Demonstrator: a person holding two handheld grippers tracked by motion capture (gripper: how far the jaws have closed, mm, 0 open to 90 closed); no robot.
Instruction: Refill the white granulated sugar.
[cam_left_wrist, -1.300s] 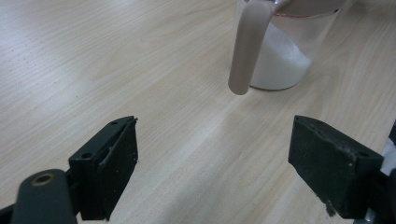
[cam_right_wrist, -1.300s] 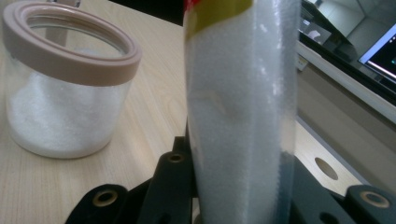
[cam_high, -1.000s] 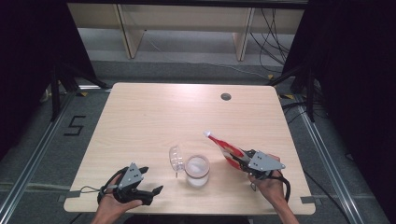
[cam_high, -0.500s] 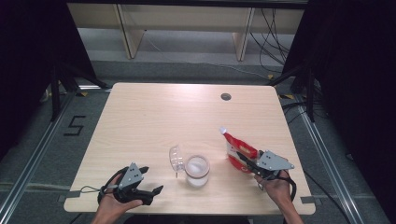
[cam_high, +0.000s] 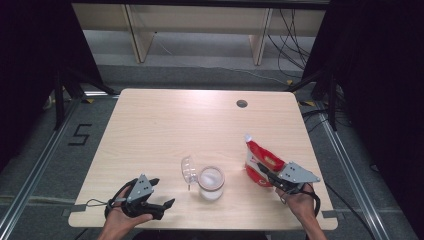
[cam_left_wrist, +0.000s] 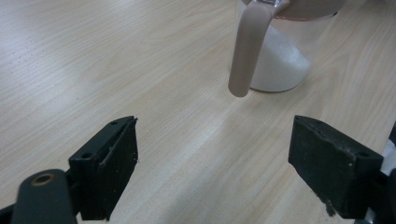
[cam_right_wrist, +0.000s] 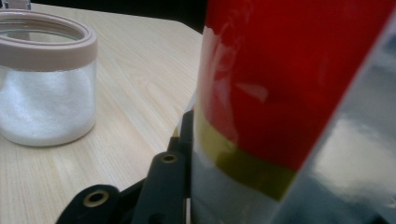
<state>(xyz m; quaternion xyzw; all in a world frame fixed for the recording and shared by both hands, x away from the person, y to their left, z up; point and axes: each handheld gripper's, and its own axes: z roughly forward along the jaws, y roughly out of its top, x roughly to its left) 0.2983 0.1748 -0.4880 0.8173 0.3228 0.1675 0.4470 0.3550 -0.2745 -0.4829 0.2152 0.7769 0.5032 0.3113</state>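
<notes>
The right tool (cam_high: 267, 172) is gripping a red pouch (cam_high: 260, 159), its jaws having just been easing a little wider while the pouch is sitting between them. In the right gripper view the pouch (cam_right_wrist: 299, 93) is pressing against the one jaw that shows, its red panel, yellow band and silvery lower part rising up close to the camera. The pouch is standing nearly upright on the table (cam_high: 200, 120), just to the right of the glass jar (cam_high: 210, 182), apart from it.

The jar is holding a white powder, and its clear lid (cam_high: 188, 169) is hanging open at its left side.

The left tool (cam_high: 161, 192) is resting to the left of the jar, near the table's front edge, its jaws standing wide apart with nothing between them and pointing toward the jar (cam_left_wrist: 280, 56).
</notes>
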